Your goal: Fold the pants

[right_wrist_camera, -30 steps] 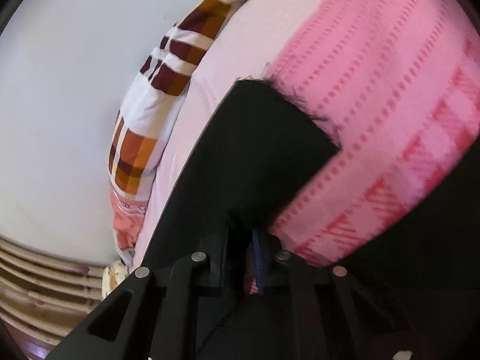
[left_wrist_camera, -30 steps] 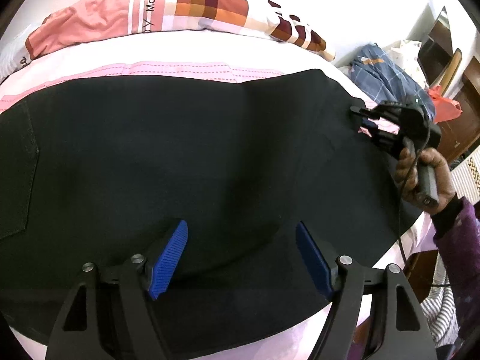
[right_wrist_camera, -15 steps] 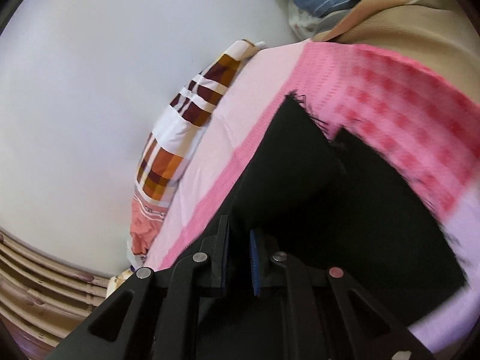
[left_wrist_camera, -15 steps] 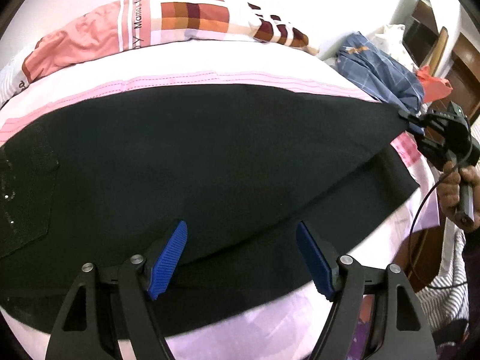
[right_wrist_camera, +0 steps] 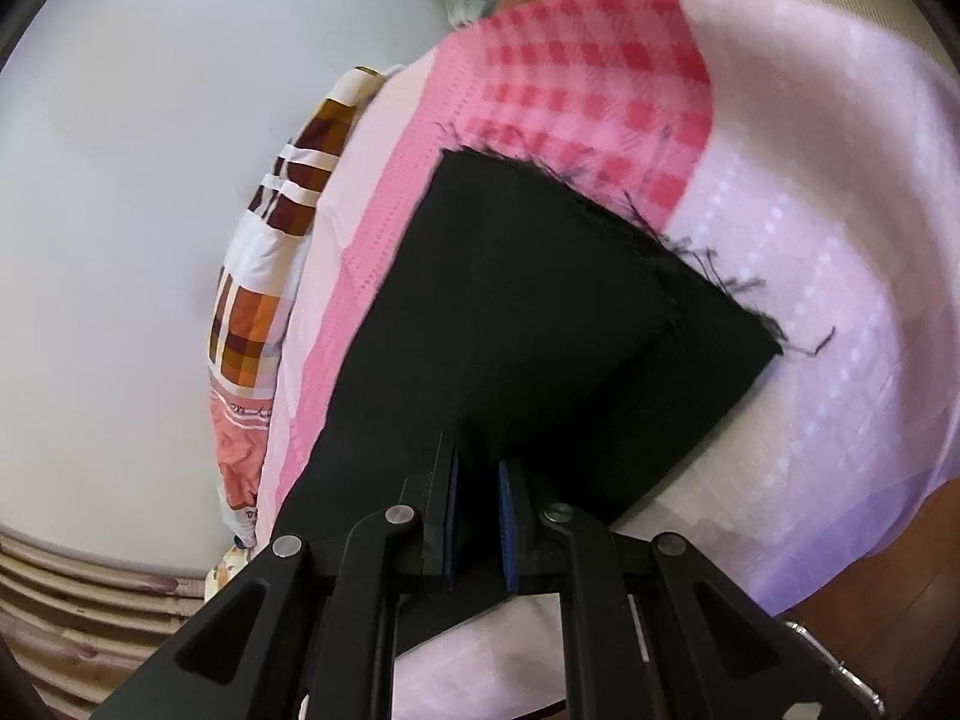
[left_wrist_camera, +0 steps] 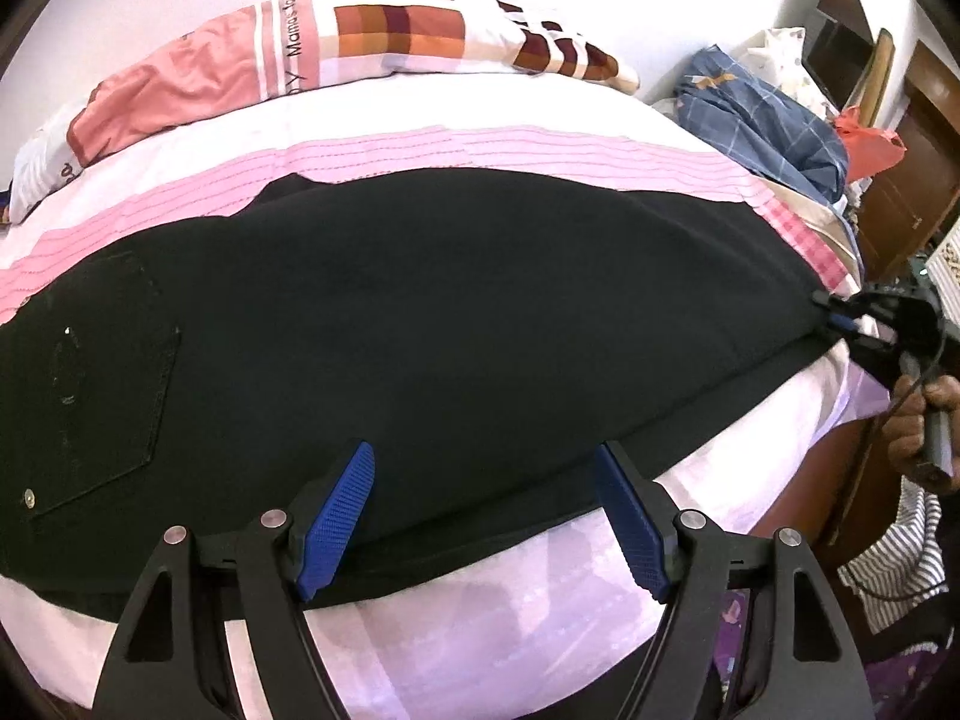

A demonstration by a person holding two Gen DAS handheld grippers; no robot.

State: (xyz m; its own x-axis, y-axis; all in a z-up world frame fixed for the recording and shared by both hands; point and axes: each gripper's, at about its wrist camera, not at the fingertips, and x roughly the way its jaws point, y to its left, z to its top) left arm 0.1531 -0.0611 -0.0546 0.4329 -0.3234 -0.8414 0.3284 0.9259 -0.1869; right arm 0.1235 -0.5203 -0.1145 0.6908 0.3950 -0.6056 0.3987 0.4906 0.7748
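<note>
Pinching pants (right_wrist_camera: 516,312) hem, right gripper (right_wrist_camera: 478,522)

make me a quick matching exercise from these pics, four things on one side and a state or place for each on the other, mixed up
Things:
1. left gripper
2. right gripper
3. black pants
4. blue checked cloth

States or places:
A. heaped at the far right corner of the bed
B. spread flat across the pink sheet
C. jaws wide apart, holding nothing
D. clamped on the frayed hem end

Pairs: 1-C, 2-D, 3-B, 4-A
</note>
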